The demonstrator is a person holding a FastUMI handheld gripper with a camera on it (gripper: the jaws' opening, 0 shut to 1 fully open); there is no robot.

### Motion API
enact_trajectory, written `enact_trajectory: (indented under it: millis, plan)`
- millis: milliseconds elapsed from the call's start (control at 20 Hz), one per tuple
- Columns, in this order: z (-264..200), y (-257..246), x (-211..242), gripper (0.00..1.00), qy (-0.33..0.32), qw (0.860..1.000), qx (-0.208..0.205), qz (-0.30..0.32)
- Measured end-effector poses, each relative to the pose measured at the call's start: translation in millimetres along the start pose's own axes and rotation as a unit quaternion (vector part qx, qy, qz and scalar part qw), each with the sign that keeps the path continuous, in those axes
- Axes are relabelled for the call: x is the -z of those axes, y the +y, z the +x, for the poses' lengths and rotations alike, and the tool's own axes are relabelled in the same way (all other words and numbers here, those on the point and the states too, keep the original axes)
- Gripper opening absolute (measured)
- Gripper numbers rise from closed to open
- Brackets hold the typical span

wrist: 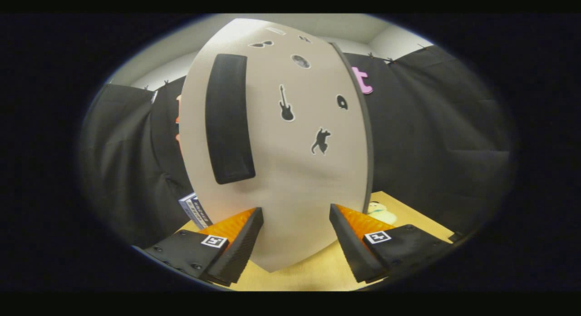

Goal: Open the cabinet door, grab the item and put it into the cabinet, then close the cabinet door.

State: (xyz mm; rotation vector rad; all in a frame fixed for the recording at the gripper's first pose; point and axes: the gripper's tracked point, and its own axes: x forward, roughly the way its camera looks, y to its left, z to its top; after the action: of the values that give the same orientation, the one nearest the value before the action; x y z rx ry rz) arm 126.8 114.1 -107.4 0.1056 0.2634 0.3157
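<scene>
A pale cabinet door (290, 170) with small black stickers stands very close in front of me and looks closed. Its long black upright handle (229, 118) is on its left part, above my left finger. My gripper (296, 216) is open, its two fingers spread wide with the lower part of the door just ahead of them and nothing held between them. A small boxed item (195, 210) lies on the tabletop left of the cabinet, beside my left finger. A pale yellow toy (380, 212) sits on the tabletop right of the cabinet, just beyond my right finger.
The cabinet stands on a yellowish wooden tabletop (313, 270) that runs under my fingers. Black cloth walls (435, 139) close in the booth on both sides and behind. A white ceiling (327, 27) shows above.
</scene>
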Motion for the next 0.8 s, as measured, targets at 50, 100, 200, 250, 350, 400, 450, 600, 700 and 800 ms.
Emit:
enact_trajectory:
  millis: [50, 100, 200, 250, 350, 400, 450, 600, 700, 800]
  plan:
    - [10, 7, 1, 0.95, 0.004, 1.0, -0.006, -0.006]
    - [14, 12, 0, 0.95, 0.005, 1.0, -0.008, -0.013]
    - [27, 22, -2, 0.95, 0.004, 1.0, -0.009, -0.023]
    - [33, 26, -3, 0.95, 0.004, 1.0, -0.011, -0.025]
    - [45, 27, -3, 0.95, 0.005, 1.0, -0.017, -0.02]
    - [51, 27, -4, 0.95, 0.005, 1.0, -0.02, -0.017]
    - [56, 28, -4, 0.95, 0.005, 1.0, -0.022, -0.014]
    - [77, 36, -1, 0.95, 0.009, 1.0, -0.023, -0.01]
    - [89, 42, 2, 0.95, 0.011, 1.0, -0.024, -0.011]
    - [100, 46, 4, 0.95, 0.012, 1.0, -0.023, -0.011]
